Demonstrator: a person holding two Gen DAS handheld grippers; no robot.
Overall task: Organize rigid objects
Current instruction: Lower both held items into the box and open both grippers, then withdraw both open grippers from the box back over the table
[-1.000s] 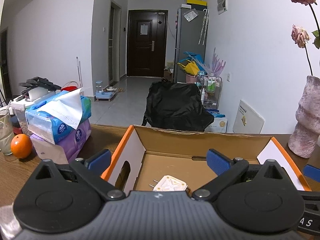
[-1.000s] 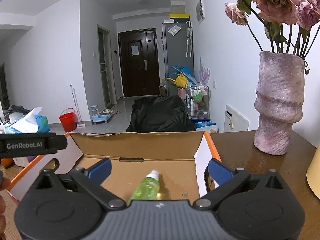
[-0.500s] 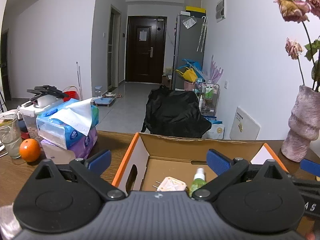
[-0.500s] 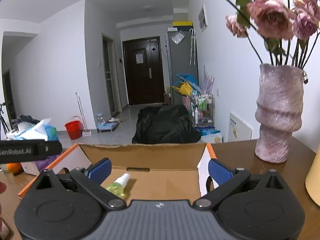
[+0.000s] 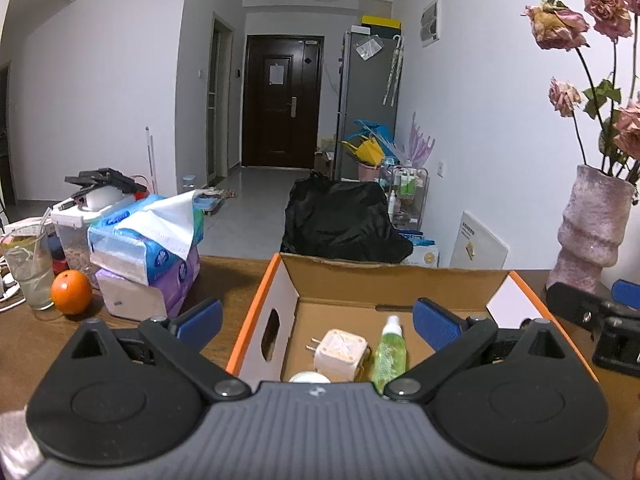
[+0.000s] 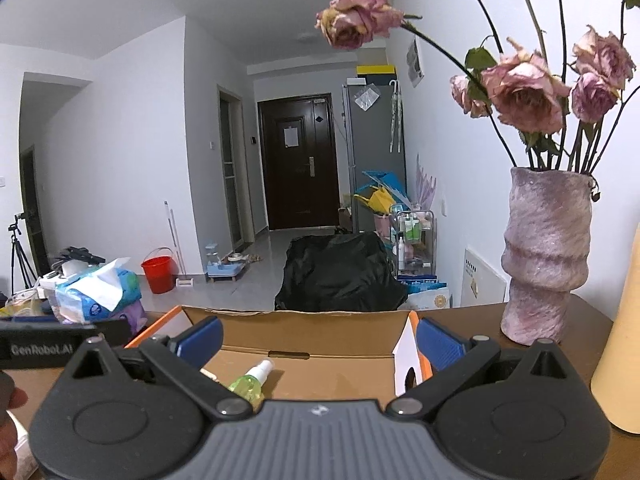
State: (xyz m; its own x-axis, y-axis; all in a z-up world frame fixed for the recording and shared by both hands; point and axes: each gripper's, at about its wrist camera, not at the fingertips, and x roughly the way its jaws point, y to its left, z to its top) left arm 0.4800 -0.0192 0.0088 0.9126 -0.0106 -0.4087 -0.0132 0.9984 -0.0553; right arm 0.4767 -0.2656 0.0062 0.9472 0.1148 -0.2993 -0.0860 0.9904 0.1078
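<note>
The left gripper [image 5: 316,316] hangs released above the near end of the cardboard box [image 5: 396,280], its blue pads spread wide with nothing between them. The right gripper [image 6: 318,338] is likewise spread and empty, held over the same box from the other side. The box sits on the brown worktop [image 5: 224,280] with its flaps raised, orange along the edges. Inside it, on the floor of the box, a white plug adapter [image 5: 340,354] lies with its prongs pointing left, and just beside it on the right lies a green spray bottle [image 5: 389,354], white nozzle toward the far wall. A round white thing shows at the near edge, mostly hidden by the left gripper body. Left of the box stand stacked tissue packs [image 5: 148,252], an orange [image 5: 71,292] and a glass [image 5: 28,268]. To the right of the box a pink textured vase [image 6: 546,256] holds dried roses [image 6: 524,96].
</note>
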